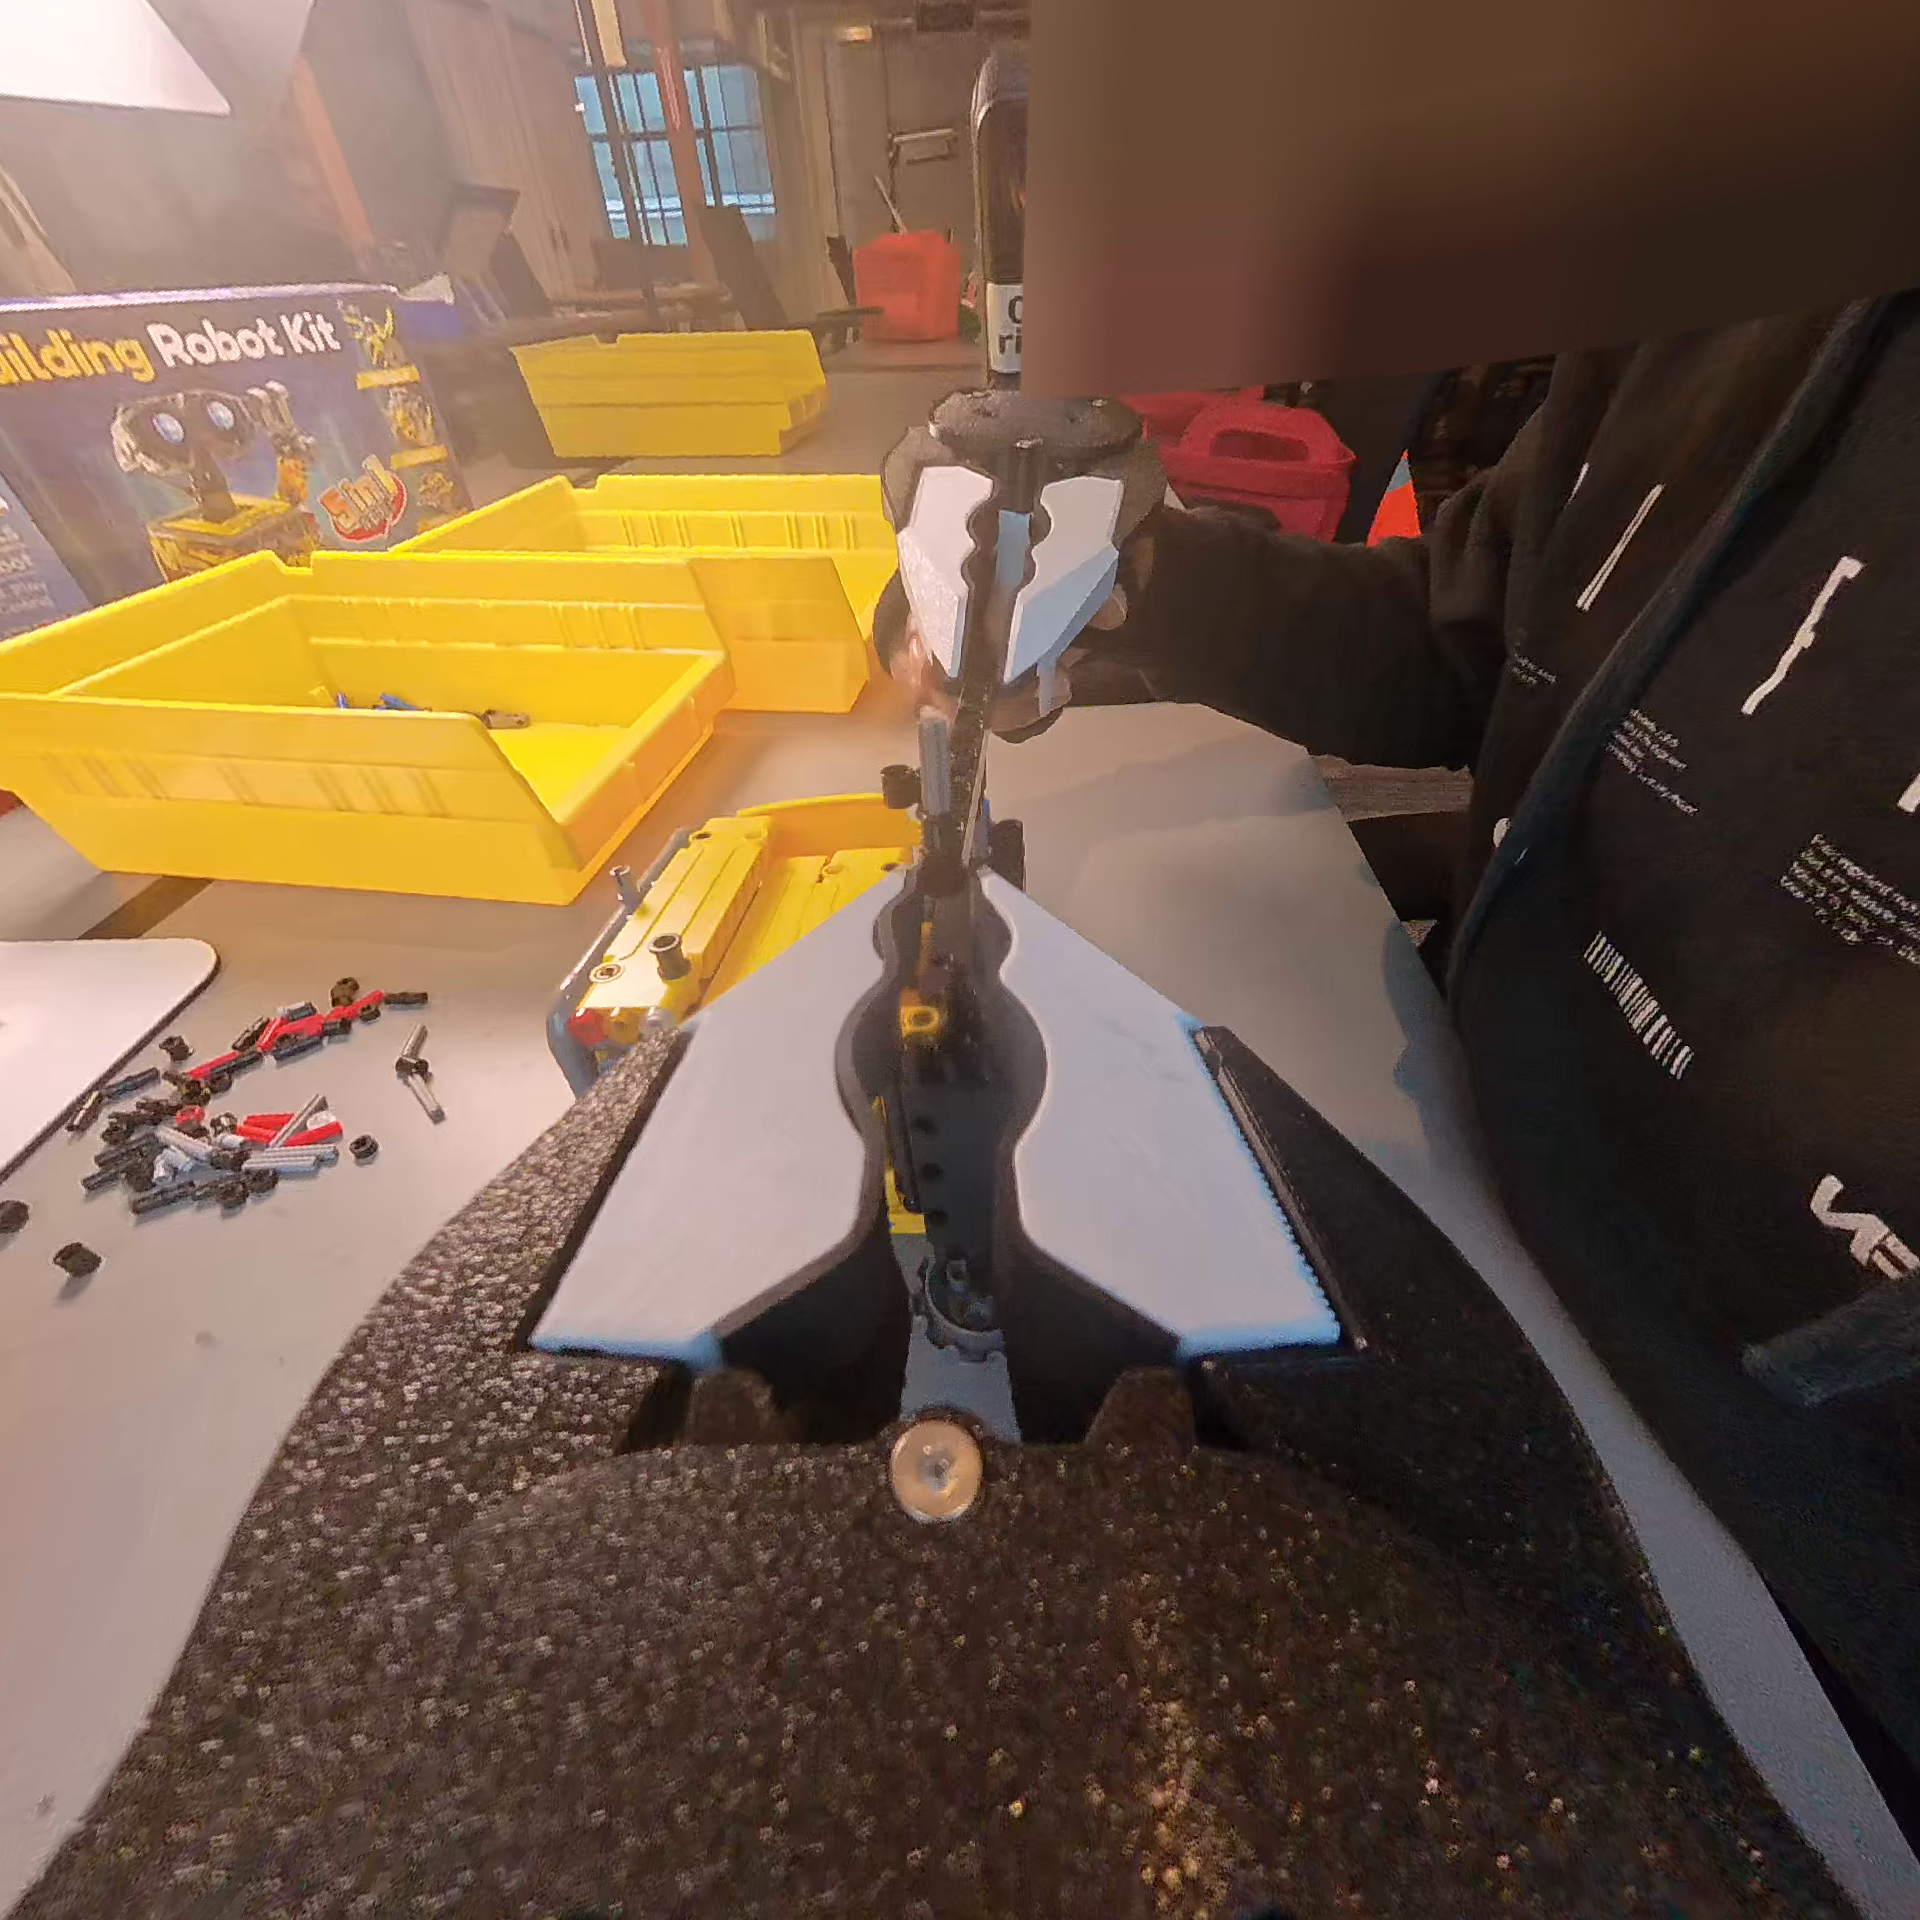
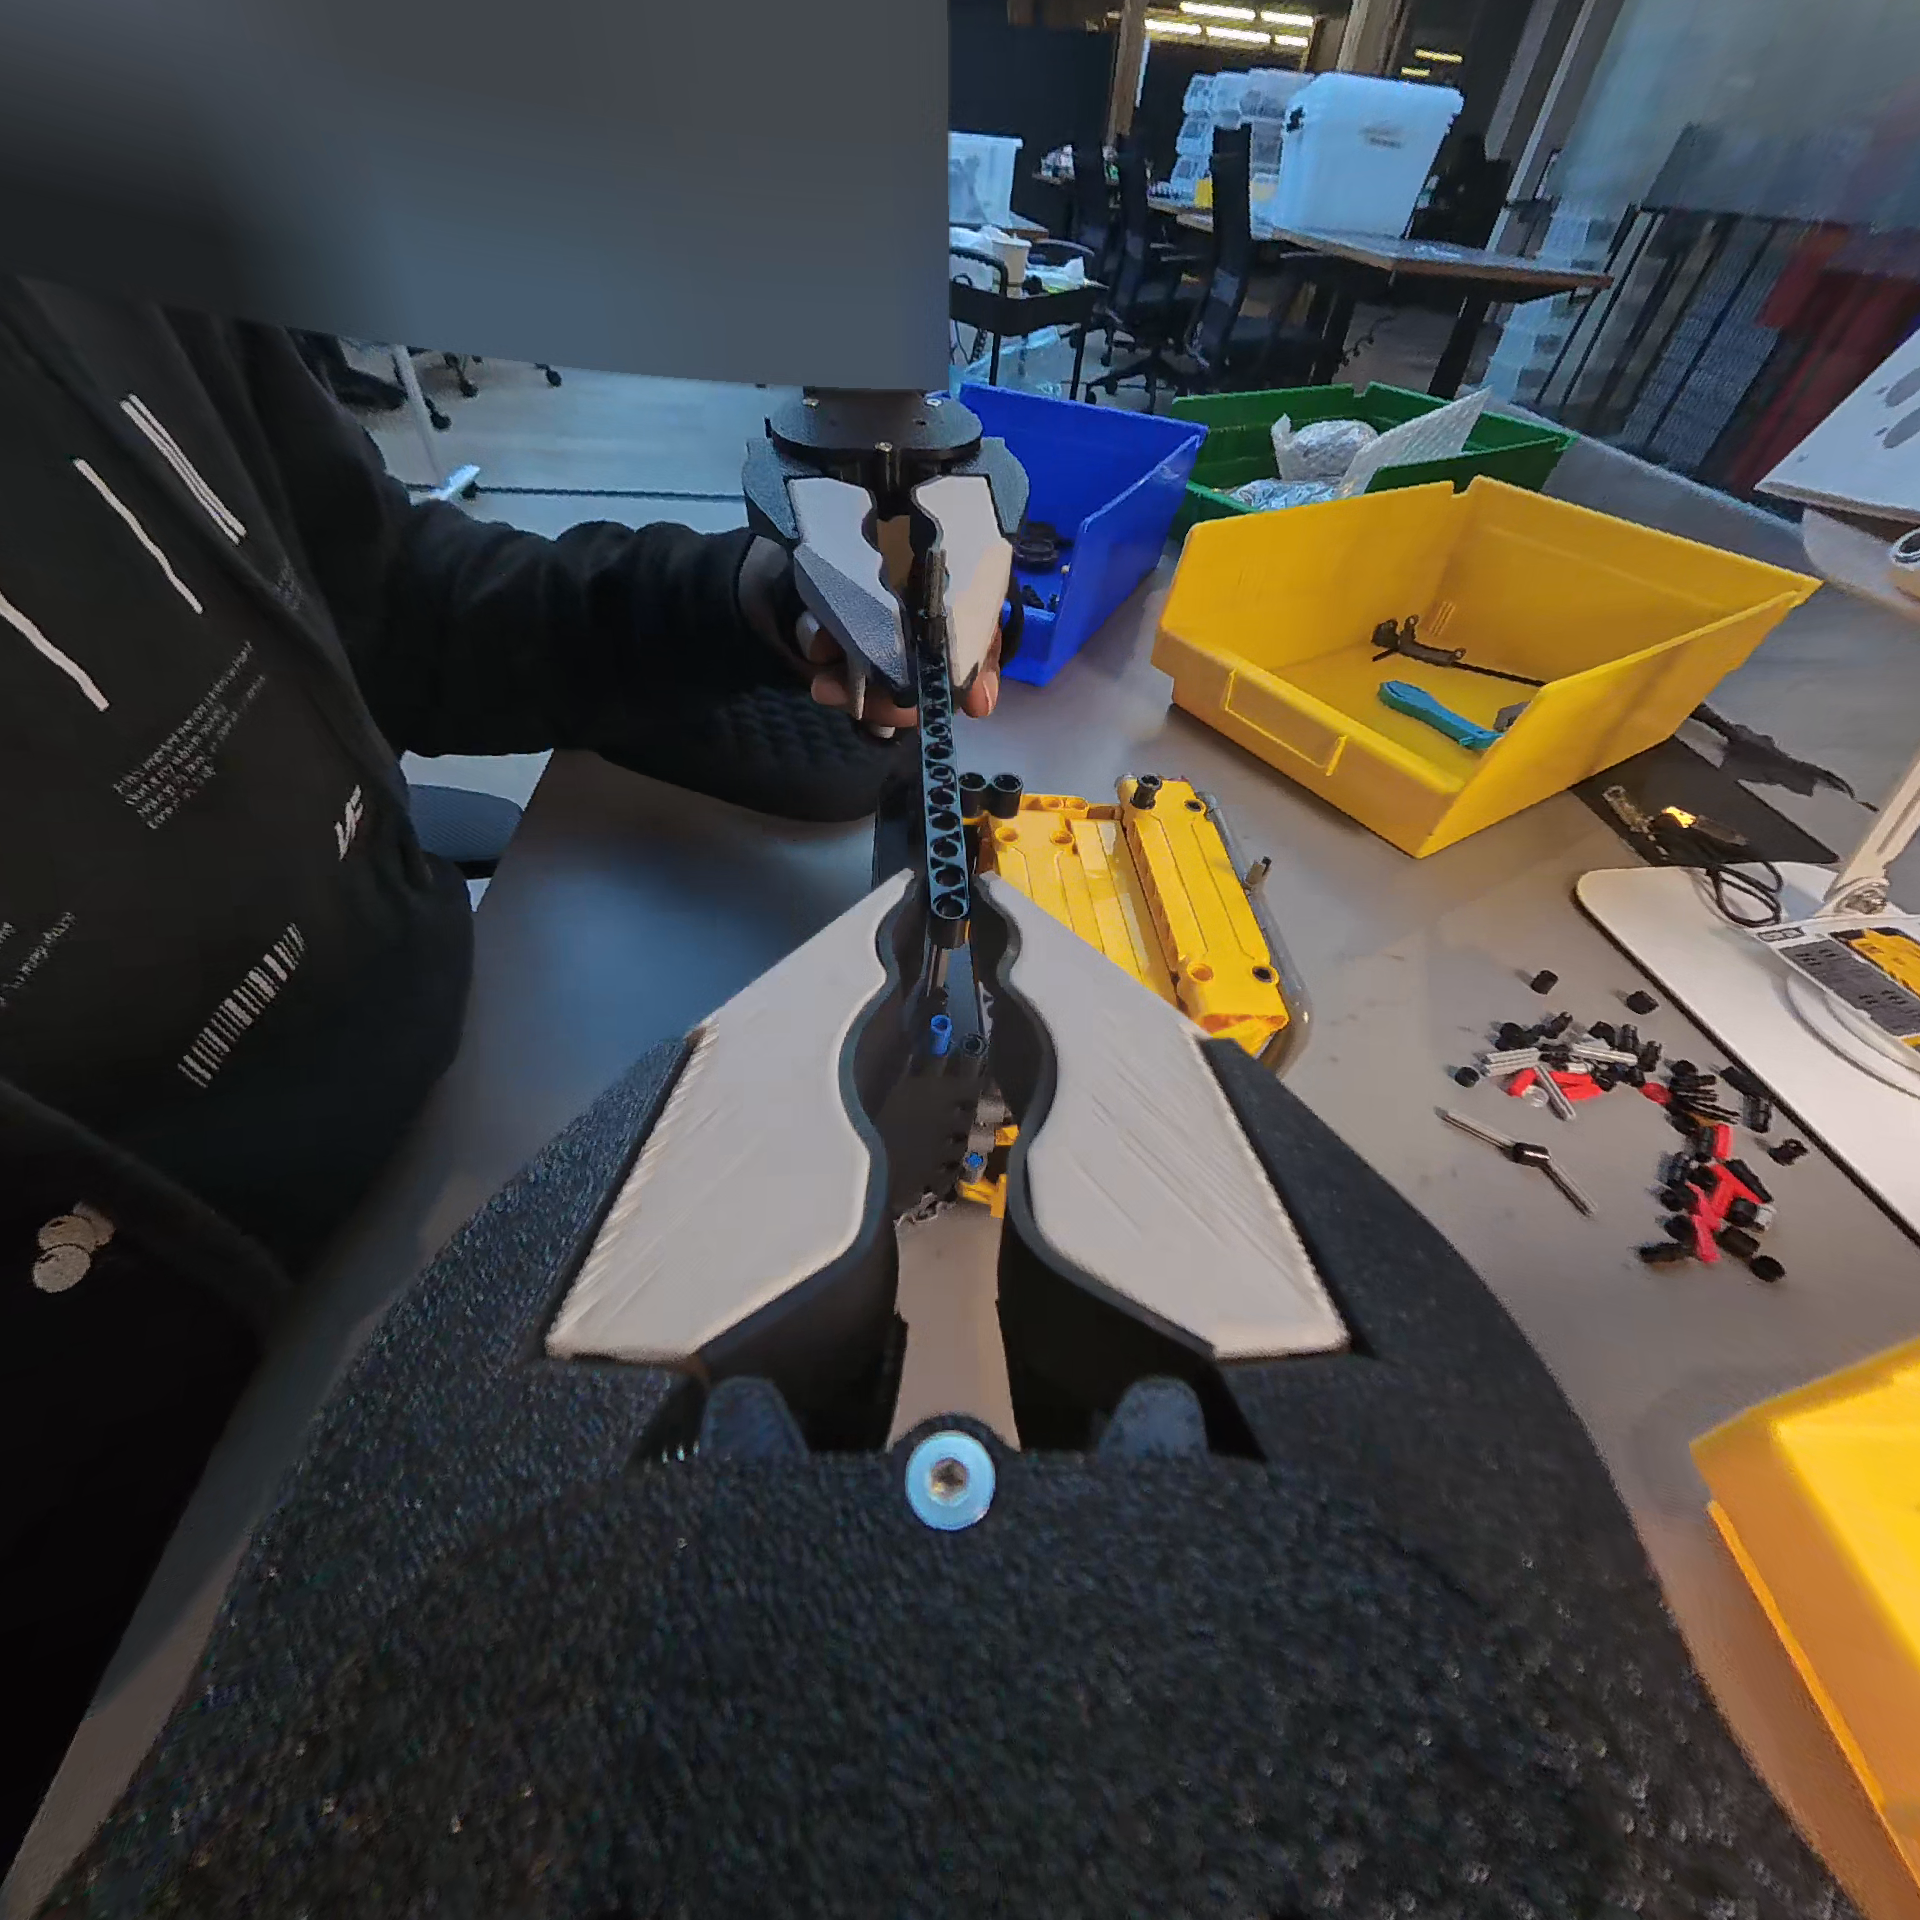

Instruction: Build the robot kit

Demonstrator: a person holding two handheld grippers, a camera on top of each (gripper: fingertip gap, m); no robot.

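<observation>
Centre frame in both views, the left gripper and right gripper each have fingers closed on opposite ends of one black perforated beam assembly, held above the bench over a yellow housing, loose pins lying nearby.
</observation>
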